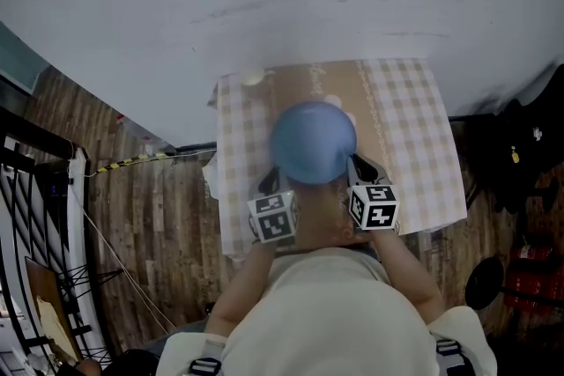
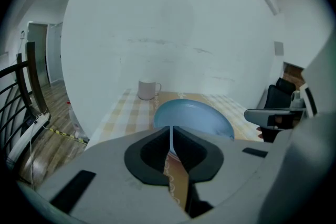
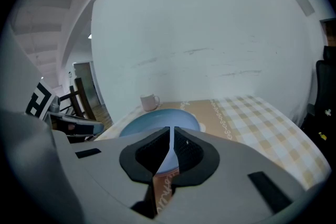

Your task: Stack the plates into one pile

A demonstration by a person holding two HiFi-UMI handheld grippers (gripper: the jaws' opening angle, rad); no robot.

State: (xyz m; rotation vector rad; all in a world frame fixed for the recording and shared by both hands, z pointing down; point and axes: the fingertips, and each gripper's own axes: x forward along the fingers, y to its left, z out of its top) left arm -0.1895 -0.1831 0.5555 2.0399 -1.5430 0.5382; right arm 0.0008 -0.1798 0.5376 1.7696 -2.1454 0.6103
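My left tool [image 2: 171, 136] and right tool [image 3: 170, 139] are each clamped on the near rim of the plate [image 1: 313, 141]. I cannot read the print on the surface [image 1: 405, 119] cloth. A mug [image 2: 147, 89] stands far left.

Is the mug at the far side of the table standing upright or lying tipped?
Upright: the mug stands on its base on the checked cloth, handle out sideways.
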